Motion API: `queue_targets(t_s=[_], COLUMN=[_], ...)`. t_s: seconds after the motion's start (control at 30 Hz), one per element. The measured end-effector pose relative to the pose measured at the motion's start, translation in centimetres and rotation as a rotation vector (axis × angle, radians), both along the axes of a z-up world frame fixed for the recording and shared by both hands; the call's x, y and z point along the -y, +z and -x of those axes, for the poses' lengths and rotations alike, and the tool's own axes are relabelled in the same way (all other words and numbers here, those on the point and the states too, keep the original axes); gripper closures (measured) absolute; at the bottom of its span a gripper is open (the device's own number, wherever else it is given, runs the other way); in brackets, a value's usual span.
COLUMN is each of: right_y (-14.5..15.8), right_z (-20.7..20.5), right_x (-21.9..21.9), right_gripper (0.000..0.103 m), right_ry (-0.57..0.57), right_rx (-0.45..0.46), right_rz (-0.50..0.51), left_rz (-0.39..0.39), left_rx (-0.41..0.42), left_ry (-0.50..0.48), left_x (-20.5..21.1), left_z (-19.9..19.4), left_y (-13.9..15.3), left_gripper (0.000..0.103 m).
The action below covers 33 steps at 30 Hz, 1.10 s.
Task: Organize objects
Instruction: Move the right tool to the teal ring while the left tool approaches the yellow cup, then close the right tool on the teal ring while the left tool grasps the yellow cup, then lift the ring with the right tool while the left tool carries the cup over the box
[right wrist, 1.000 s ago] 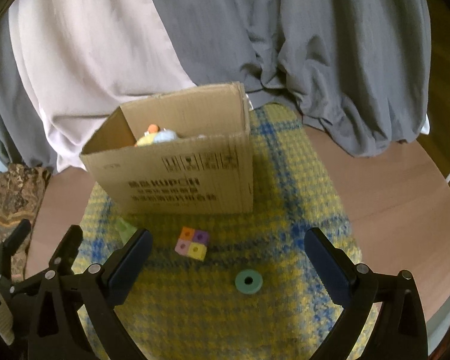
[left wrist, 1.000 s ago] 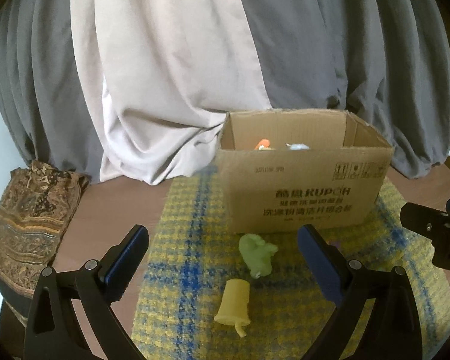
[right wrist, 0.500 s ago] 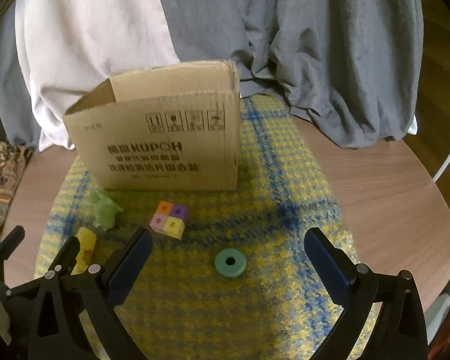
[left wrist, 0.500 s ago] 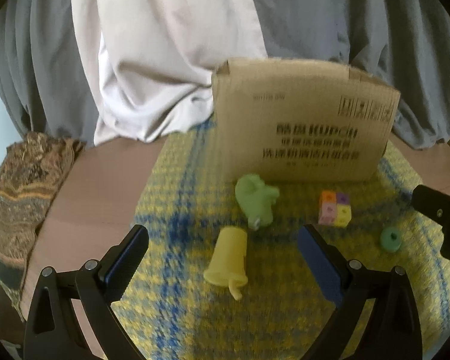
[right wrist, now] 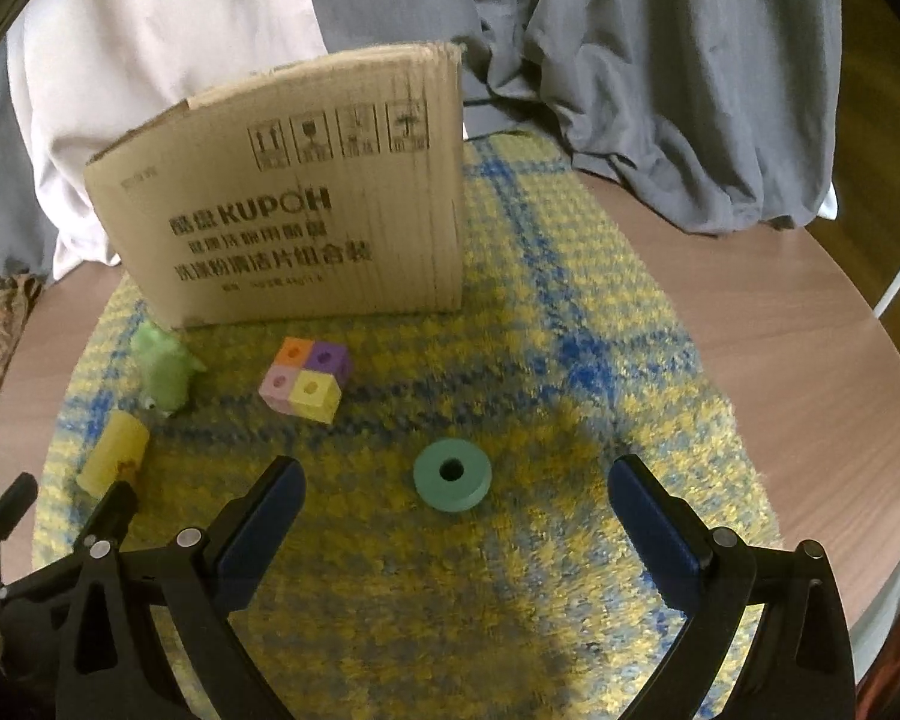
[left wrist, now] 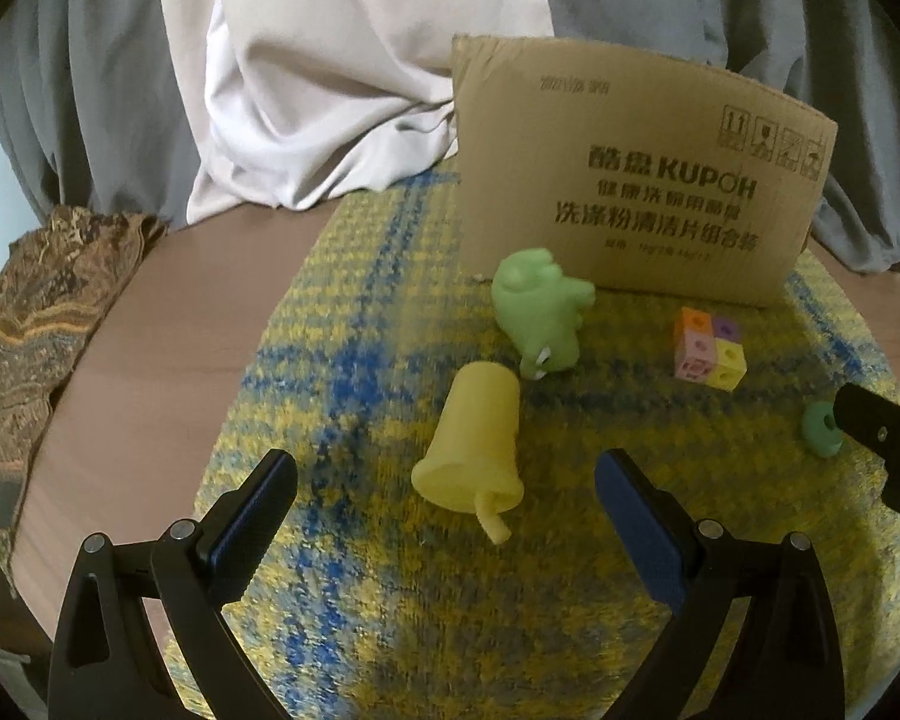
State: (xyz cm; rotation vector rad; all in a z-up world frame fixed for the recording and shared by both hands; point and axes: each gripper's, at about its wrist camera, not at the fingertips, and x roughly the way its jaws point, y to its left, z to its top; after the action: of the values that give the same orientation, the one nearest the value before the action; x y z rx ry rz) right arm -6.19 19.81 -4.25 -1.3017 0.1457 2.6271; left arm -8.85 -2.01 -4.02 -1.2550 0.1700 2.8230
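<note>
Your left gripper (left wrist: 447, 501) hangs spread wide and empty over a pale yellow cup (left wrist: 473, 441) tipped on its side; your right gripper (right wrist: 455, 507), equally splayed, frames a green ring (right wrist: 452, 474) lying flat on the plaid mat (right wrist: 570, 420). Beyond stands a cardboard box (right wrist: 306, 228), contents hidden.

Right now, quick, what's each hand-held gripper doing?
Left hand-held gripper: open, holding nothing, yellow plastic cup toy ahead.
Right hand-held gripper: open, holding nothing, green ring ahead.
</note>
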Motion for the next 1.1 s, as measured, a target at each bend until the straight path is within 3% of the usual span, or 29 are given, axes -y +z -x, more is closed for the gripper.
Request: queue_targets(t_s=[0.43, 0.6, 0.67, 0.9, 0.93, 1.03, 1.1], right_y=[-1.8, -2.7, -3.1, -4.0, -4.0, -3.9, -3.9], right_z=[1.3, 1.8, 2.1, 2.1, 2.1, 2.1, 2.1], right_x=[-0.1, -0.4, -0.6, -0.8, -0.8, -0.8, -0.7], right_gripper=[0.006, 0.019, 0.027, 0.06, 0.064, 0.067, 0.067], right_ry=[0.003, 0.003, 0.002, 0.006, 0.009, 0.01, 0.012], right_rx=[0.025, 0.049, 0.062, 0.079, 0.079, 0.072, 0.07], right_rz=[0.016, 0.042, 0.056, 0.063, 0.06, 0.056, 0.056], left_rz=[-0.083, -0.083, -0.085, -0.075, -0.074, -0.064, -0.059], left_rx=[0.045, 0.048, 0.063, 0.085, 0.084, 0.085, 0.087], left_ry=[0.045, 0.046, 0.042, 0.035, 0.03, 0.012, 0.009], left_x=[0.9, 0.8, 0.7, 0.4, 0.3, 0.0, -0.1], left_z=[1.3, 2.4, 2.8, 2.7, 2.7, 2.5, 2.4], left_y=[-1.5, -1.6, -1.9, -2.4, -2.4, -2.2, -2.1], left_gripper=[0.004, 0.02, 0.029, 0.041, 0.049, 0.062, 0.063])
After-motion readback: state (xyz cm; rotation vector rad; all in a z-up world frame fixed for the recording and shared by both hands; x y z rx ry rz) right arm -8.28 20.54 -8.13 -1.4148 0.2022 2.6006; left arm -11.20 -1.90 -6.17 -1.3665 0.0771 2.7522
